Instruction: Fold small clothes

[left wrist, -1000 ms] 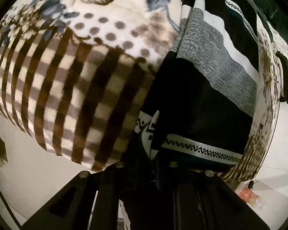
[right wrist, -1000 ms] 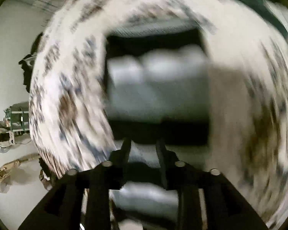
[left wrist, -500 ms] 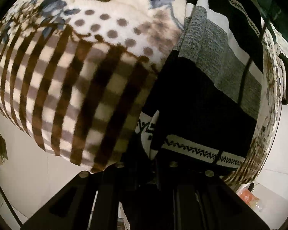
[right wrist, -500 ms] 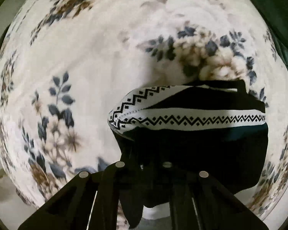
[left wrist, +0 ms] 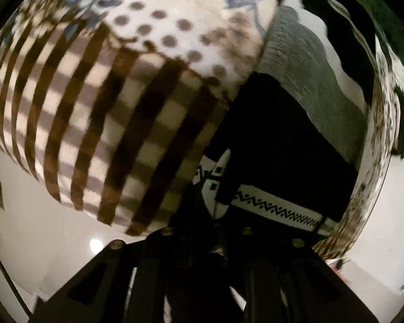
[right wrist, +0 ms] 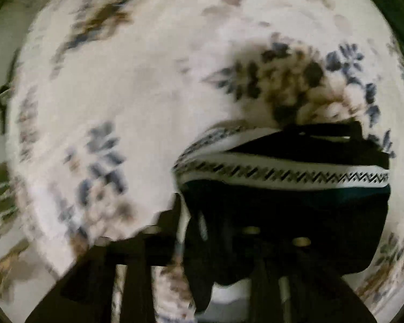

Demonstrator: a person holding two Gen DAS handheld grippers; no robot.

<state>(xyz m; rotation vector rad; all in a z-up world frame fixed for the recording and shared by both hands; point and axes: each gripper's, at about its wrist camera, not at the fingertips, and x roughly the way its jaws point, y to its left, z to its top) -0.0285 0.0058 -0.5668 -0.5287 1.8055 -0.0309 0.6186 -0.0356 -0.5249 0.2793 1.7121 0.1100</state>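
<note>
A small black, grey and white striped garment [left wrist: 296, 140] with a zigzag trim band lies on a patterned blanket [left wrist: 99, 102]. My left gripper [left wrist: 210, 215] is shut on the garment's near corner, with the fingertips hidden under the cloth. In the right wrist view the same garment [right wrist: 296, 207] hangs folded over my right gripper [right wrist: 212, 226], which is shut on its black edge. The zigzag band [right wrist: 296, 173] runs across above the fingers. Both views are blurred.
The blanket has brown checks, dots and flowers in the left wrist view and is cream with blue-brown flowers [right wrist: 121, 86] in the right wrist view. A pale floor [left wrist: 40, 228] shows beyond the blanket's edge at lower left and right.
The right gripper swung from a blurred view of the spread garment to holding its folded edge, then shifted a little. The left gripper has tilted slightly, still holding the corner.
</note>
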